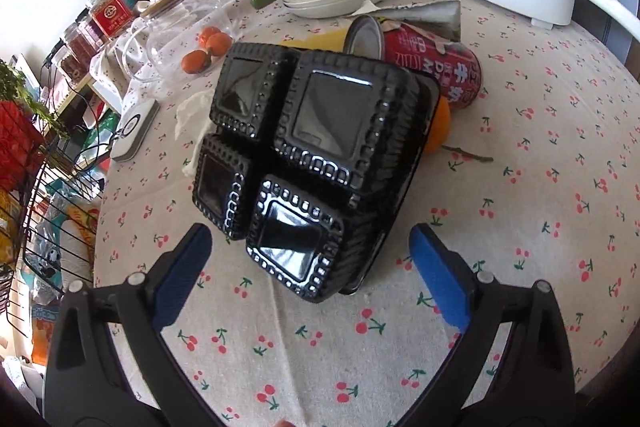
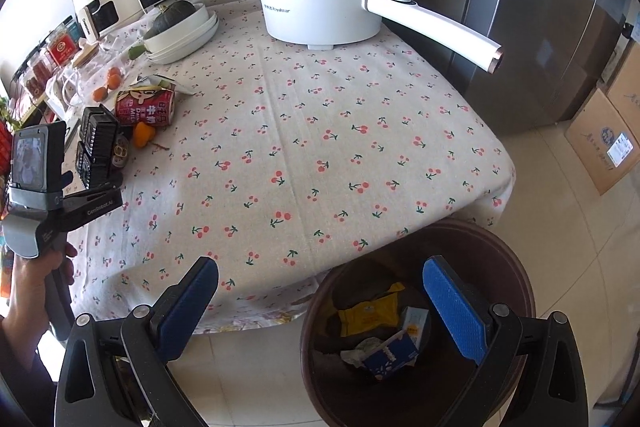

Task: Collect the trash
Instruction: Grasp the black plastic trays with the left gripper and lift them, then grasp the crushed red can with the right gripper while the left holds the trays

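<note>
Left gripper (image 1: 310,255), jaws apart, poised around the near corner of the black tray (image 1: 316,167); right gripper (image 2: 320,291), jaws apart and empty, above the trash bin (image 2: 516,267)

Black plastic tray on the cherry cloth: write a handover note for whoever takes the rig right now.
Left gripper: open, empty, fingers either side of the black tray's near corner, not touching.
Right gripper: open, empty, above the brown bin.
Done: wrappers already in the bin.
Left: tray, red can lying behind it, crumpled tissue, torn packet, all on the table.
</note>
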